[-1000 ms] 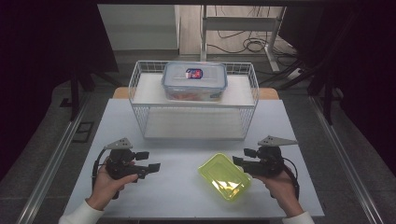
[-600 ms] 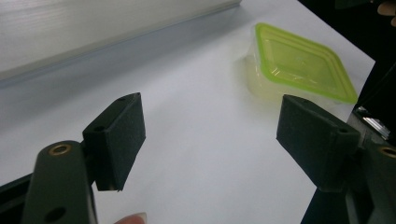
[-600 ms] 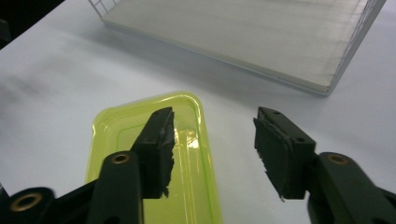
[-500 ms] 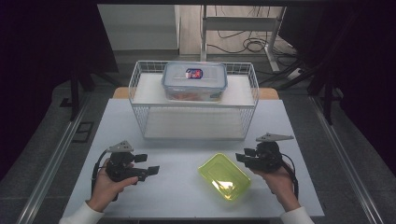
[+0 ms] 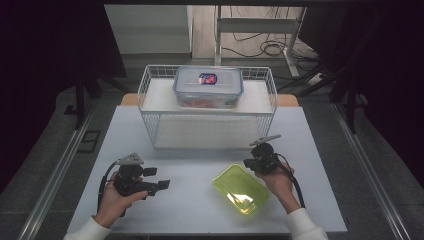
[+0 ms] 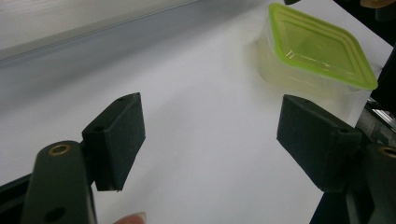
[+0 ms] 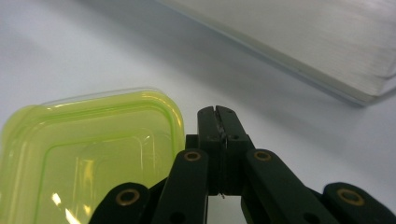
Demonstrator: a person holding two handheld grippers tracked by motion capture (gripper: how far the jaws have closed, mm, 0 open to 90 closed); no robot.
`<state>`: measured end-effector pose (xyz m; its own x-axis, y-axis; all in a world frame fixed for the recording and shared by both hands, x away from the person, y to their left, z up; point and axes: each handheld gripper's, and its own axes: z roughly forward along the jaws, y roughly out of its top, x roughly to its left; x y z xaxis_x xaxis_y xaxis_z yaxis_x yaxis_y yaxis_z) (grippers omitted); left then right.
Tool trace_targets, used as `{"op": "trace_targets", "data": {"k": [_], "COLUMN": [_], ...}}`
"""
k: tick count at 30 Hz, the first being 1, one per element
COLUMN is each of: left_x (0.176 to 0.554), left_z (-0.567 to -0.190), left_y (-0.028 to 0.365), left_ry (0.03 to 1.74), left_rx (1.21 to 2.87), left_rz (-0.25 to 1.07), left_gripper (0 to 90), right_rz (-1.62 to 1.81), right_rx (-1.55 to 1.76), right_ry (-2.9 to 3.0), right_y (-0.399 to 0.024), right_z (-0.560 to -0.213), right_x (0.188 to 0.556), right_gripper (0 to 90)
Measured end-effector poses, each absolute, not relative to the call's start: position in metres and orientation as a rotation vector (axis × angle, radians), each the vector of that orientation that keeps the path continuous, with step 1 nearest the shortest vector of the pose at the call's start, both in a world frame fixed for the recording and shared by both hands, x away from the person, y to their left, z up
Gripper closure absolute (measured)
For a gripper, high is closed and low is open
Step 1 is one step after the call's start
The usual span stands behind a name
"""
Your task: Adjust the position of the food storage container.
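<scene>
Green-lidded clear container lies on white desk, near front edge, just beside right claw. Right claw clenched, jaws pressed together, nothing between; jaws have just been closing; tips sit just off container's corner, contact unclear. Left claw released, jaws wide over bare desk, well apart from container. Wire basket behind carries lidded box.
</scene>
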<state>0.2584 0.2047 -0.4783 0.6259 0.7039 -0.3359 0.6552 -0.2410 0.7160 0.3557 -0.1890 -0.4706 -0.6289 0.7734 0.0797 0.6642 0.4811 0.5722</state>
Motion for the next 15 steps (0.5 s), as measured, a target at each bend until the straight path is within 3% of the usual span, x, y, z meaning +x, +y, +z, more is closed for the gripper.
{"op": "trace_targets", "data": {"k": [15], "left_x": [0.260], "left_z": [-0.481], "left_y": [0.203], "left_ry": [1.070], "left_rx": [1.968], "left_rz": [0.064], "left_gripper": [23.0], "right_rz": [0.846], "right_rx": [1.068], "right_ry": [2.645], "right_y": [-0.139], "right_z": [-0.479], "right_x": [0.357], "right_gripper": [89.4]}}
